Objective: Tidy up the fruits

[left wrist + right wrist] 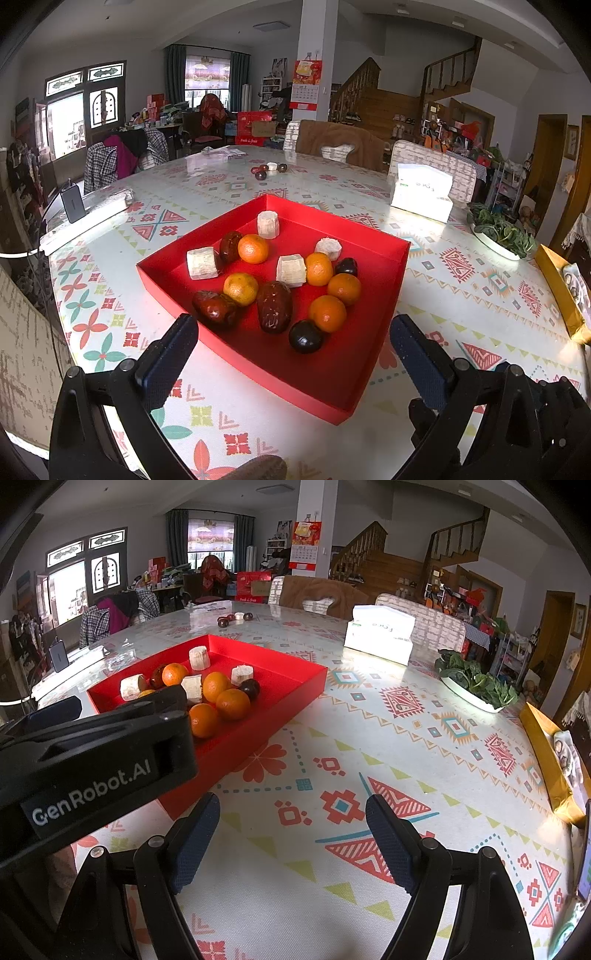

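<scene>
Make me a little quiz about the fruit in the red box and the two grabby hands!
1. How many oranges lie in the red tray?
2. True or false: the left gripper holds a date.
3. Which is nearest the left gripper's fingers? A) dark plum B) tissue box C) plate of greens

Key: 1. Five. 2. False; both it and the right gripper are open and hold nothing. 3. A.

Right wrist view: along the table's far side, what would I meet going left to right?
Red tray → tissue box → plate of greens → gold box.
</scene>
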{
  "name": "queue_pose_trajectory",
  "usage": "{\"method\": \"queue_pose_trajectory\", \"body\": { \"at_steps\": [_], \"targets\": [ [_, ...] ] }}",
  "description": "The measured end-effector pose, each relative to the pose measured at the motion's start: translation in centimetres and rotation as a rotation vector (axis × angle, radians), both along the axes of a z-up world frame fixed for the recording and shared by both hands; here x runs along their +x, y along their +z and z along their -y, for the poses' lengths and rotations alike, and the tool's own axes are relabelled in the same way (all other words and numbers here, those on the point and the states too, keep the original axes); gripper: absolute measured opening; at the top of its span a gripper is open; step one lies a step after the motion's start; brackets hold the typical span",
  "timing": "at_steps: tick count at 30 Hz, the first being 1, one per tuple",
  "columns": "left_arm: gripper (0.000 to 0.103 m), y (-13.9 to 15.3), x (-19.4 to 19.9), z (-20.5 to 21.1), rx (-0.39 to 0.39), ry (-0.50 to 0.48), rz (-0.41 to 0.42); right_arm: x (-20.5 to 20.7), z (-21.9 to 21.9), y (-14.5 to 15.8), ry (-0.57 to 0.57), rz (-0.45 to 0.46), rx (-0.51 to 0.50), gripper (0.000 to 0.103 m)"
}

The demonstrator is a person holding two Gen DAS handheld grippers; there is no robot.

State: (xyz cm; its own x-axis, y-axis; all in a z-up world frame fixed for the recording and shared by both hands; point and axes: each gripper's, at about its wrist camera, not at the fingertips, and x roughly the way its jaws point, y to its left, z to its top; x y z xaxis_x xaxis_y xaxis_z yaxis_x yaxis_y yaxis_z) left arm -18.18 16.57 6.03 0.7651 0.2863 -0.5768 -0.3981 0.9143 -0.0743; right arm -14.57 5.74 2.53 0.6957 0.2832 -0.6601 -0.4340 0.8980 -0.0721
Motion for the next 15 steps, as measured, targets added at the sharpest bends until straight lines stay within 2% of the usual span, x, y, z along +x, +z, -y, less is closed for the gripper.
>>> {"method": "queue_pose_trajectory", "body": {
  "at_steps": [8, 15],
  "targets": [
    [0.103, -0.1, -0.1, -0.1, 0.012, -0.002, -0.003, 0.0, -0.5, 0.1, 0.017, 0.004, -0.014, 0.085],
    [0.103, 2.3, -1.2, -0.3, 0.017, -0.022, 0.038, -0.8, -0.6, 1.6, 0.027, 0.058, 0.002, 0.085]
  ]
}}
